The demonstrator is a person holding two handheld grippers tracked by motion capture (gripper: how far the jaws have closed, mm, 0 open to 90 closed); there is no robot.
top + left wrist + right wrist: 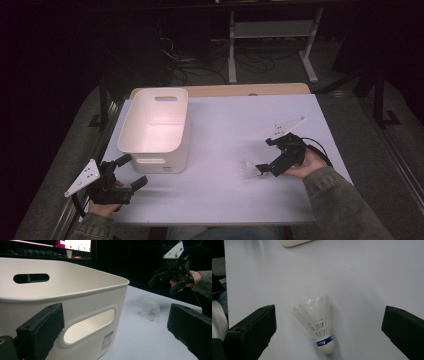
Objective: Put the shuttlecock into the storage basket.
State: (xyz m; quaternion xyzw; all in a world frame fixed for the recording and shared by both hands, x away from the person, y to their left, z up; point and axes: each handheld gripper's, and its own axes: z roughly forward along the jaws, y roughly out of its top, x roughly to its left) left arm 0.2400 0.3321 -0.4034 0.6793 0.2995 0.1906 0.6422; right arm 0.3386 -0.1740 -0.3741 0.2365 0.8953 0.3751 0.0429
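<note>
Two hand-held grippers, both black and angular. The left gripper (131,171) has two thick, blocky black jaws with matte, slightly rough faces and a small round hole near each tip. A pale grey three-cornered plate (82,177) sits on top, dotted with small dark screws. The right gripper (261,168) has the same build, with its own grey triangular plate (287,127) and screws. A thin black cable (317,145) loops from it. The person wears olive-green, denim-like sleeves (334,196) with stitched cuffs on both forearms.
</note>
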